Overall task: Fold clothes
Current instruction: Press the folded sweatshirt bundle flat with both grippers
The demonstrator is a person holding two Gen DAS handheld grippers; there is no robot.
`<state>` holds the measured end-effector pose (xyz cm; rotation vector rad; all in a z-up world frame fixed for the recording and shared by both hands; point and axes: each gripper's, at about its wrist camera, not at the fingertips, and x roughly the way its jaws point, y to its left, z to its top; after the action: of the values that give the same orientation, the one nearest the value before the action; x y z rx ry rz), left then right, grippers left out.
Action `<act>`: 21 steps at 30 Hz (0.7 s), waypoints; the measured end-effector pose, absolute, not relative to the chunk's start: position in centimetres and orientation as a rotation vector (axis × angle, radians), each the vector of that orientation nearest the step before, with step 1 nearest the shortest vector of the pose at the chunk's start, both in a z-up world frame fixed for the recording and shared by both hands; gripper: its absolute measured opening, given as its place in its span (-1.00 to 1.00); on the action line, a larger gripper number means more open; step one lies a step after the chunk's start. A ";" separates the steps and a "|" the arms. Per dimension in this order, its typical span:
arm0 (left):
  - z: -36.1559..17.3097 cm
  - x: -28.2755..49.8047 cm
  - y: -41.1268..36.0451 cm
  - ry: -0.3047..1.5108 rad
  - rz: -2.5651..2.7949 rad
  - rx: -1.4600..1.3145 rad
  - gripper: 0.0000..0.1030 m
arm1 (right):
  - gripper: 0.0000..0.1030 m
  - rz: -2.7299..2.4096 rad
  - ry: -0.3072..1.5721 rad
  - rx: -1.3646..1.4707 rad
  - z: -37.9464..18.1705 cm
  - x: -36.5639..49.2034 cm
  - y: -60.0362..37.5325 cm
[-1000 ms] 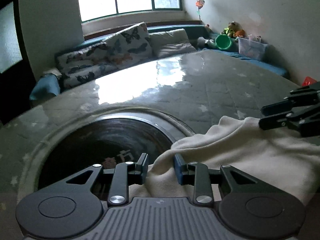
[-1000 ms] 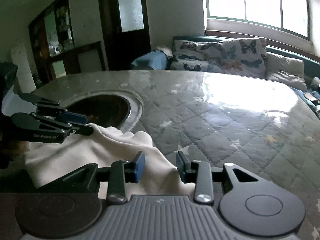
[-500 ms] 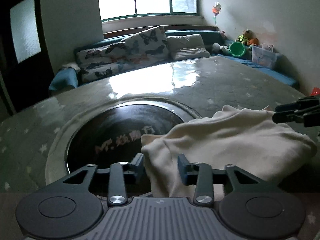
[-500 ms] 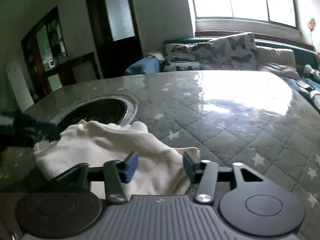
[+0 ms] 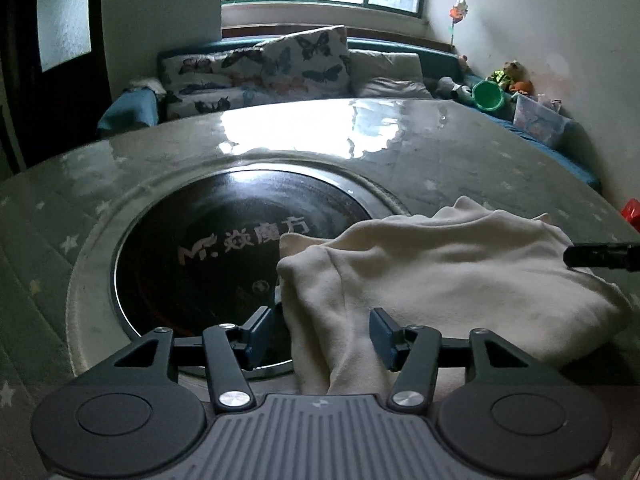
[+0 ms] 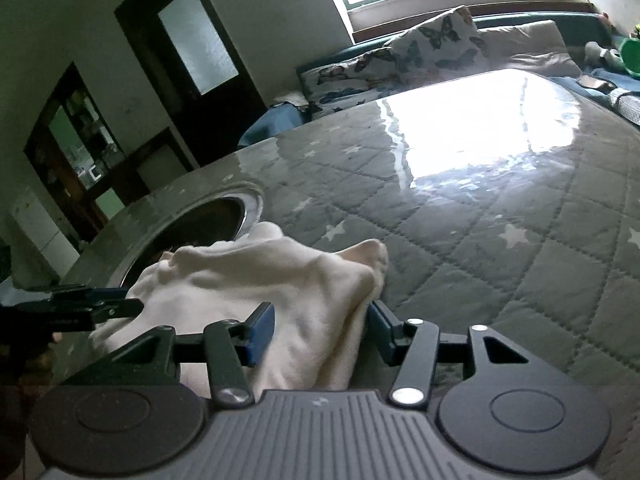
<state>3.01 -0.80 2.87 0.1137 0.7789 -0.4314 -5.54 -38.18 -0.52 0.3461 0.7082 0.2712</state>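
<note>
Mid-fold: my left claw (image 5: 322, 334) and right claw (image 6: 320, 332), jaws apart, straddle the cream fleece garment (image 5: 440, 272) at lower centre; next, I judge, clamp its edges.

1. The cream garment (image 5: 448, 264) is soft, matt knit cloth, lightly fuzzy and creased.
2. The tabletop (image 6: 460, 216) carries quilted grey star-print fabric under a glossy clear film that mirrors the window.
3. The round cooktop (image 5: 208, 248), at 9 o'clock of the garment, is polished black glass inside a shiny metal rim.
4. Each tool, left tool (image 5: 320, 330) and right tool (image 6: 322, 332), is matt black plastic with bright metal rivets, blue rubbery pads and a ribbed grey body.
5. The butterfly cushions (image 5: 264, 68) at 12 o'clock are matt printed cloth.
</note>
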 end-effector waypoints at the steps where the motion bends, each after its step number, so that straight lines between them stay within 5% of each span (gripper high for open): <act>1: 2.8 3.0 -0.8 0.787 -0.430 0.108 0.08 | 0.02 0.274 0.709 0.344 -0.5 -5.6 -38.0; 13: 2.8 3.0 -1.3 0.846 -0.409 0.061 -0.27 | -0.13 0.204 0.702 0.285 -0.2 -6.1 -35.5; 17: 3.1 2.6 -1.6 0.847 -0.406 0.057 -0.56 | -0.56 0.220 0.695 0.295 -0.3 -6.2 -35.1; 21: 3.4 2.5 -2.0 0.844 -0.391 0.051 -0.72 | -0.70 0.223 0.675 0.291 -0.2 -6.7 -35.3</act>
<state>2.47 -1.97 3.42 0.0508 0.8443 -0.3914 -6.70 -35.30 -0.18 0.2905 0.6752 0.2232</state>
